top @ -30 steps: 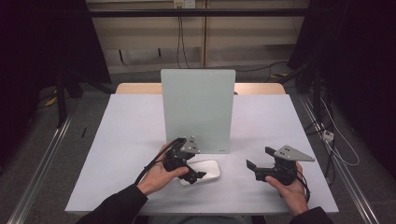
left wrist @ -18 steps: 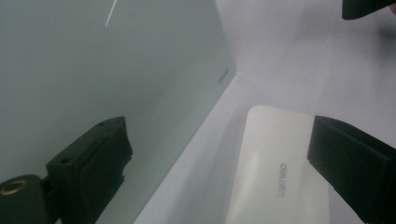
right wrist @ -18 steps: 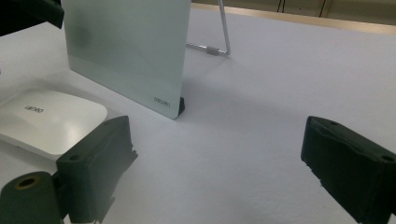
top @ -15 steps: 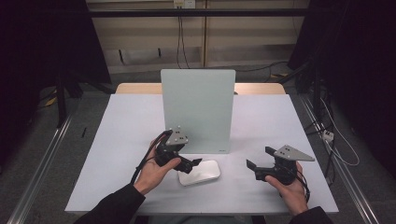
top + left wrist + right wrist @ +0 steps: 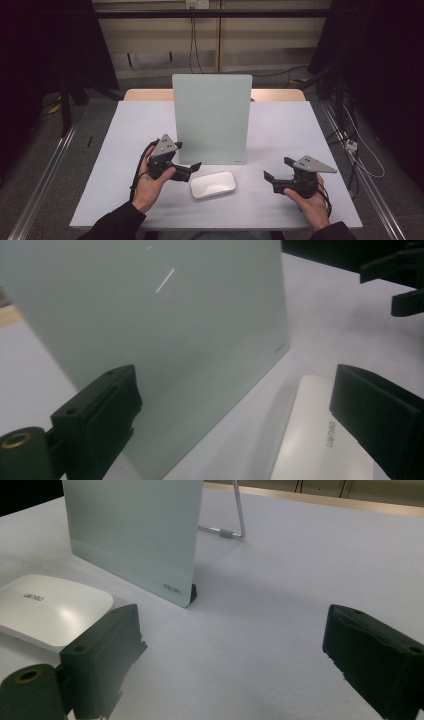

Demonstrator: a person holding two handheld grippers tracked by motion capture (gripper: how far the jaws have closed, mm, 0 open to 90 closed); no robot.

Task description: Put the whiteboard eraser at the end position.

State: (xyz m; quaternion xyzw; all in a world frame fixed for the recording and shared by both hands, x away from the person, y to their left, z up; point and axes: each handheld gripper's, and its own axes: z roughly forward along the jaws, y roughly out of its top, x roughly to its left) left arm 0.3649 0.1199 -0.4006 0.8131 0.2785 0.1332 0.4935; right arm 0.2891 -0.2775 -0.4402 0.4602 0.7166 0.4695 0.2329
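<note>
While held low at lower left of high view, left gripper (image 5: 192,170) seen with jaws apart, empty, just left of white box (image 5: 213,184). Box laid flat at lower centre, before upright board (image 5: 212,117). Right gripper (image 5: 275,174) at lower right, jaws spread, nothing gripped.

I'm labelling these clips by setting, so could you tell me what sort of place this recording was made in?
Probably a lab or recording bay, not a home: a plain white table ringed by dark curtains, loose cables on the floor, and a person's left gripper and right gripper beside a pale upright board.
</note>
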